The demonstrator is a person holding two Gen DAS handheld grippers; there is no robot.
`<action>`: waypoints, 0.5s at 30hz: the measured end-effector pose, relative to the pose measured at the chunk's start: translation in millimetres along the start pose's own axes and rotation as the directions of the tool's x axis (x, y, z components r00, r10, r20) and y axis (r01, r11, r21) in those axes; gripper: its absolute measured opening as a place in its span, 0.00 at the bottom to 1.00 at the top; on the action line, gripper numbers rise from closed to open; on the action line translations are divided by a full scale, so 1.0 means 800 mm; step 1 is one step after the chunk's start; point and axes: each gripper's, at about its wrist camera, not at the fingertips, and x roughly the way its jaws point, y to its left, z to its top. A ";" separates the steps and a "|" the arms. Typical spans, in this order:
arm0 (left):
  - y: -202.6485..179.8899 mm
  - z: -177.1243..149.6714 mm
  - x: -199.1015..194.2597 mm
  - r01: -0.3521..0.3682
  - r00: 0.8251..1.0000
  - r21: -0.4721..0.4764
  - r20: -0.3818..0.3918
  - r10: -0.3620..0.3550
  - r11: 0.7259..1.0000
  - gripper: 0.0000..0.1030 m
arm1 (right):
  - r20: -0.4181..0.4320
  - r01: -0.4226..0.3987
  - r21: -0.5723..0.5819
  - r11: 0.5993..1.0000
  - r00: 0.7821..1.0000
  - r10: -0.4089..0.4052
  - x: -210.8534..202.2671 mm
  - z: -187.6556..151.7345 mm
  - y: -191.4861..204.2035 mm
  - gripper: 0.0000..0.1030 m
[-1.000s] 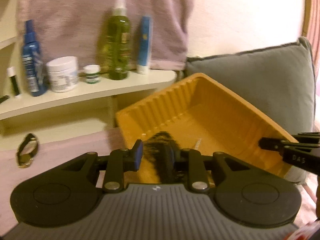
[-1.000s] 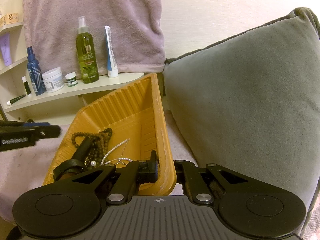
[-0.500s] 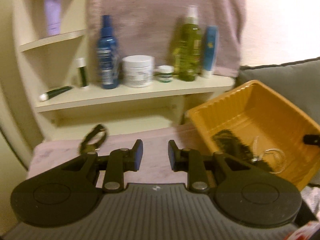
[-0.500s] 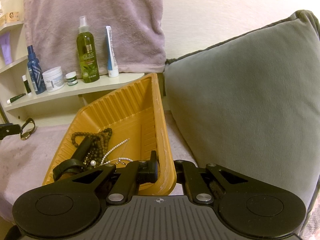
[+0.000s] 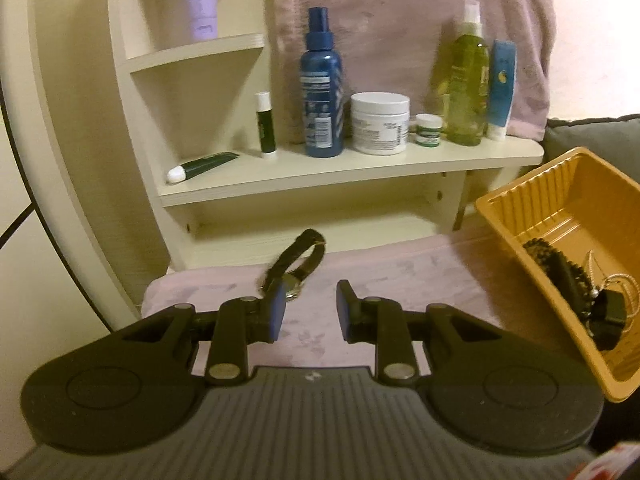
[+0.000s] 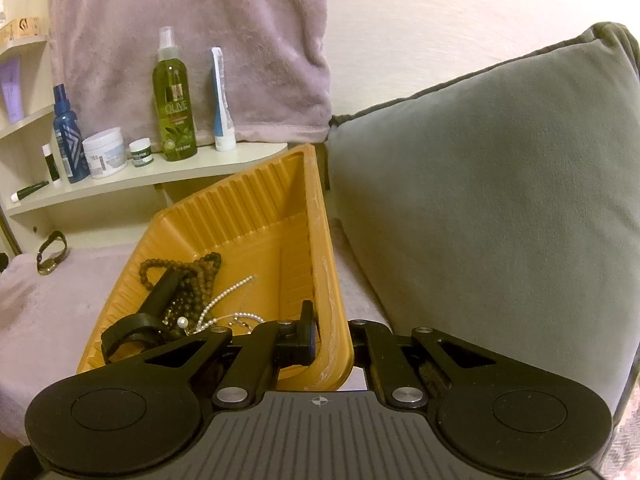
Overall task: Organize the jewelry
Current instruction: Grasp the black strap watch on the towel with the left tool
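Left view gets the watch (image 5: 295,267) up close; it's lying on the pink blanket (image 5: 400,280) below the shelf (image 5: 344,168), just ahead of the left hand-held gripper (image 5: 310,307), whose jaws are apart with nothing between them. Right view only catches that watch small at the far left edge; but it shows what the left can't: the right hand-held gripper (image 6: 332,334) clamped on the tray (image 6: 256,208) rim, tray tipped up beside the grey cushion (image 6: 480,200); dark beads (image 6: 192,276) and a pearl chain (image 6: 224,300) sit inside the tray.
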 end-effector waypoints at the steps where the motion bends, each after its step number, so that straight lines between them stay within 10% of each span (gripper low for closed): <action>1: 0.003 -0.001 0.002 -0.003 1.000 0.001 -0.002 0.003 1.000 0.24 | -0.001 0.001 -0.002 1.000 1.000 -0.001 0.000 0.000 0.000 0.05; 15: 0.029 -0.005 0.039 0.013 0.999 0.034 -0.036 -0.012 0.999 0.30 | -0.011 0.009 -0.009 1.000 1.000 -0.009 0.004 -0.001 -0.001 0.05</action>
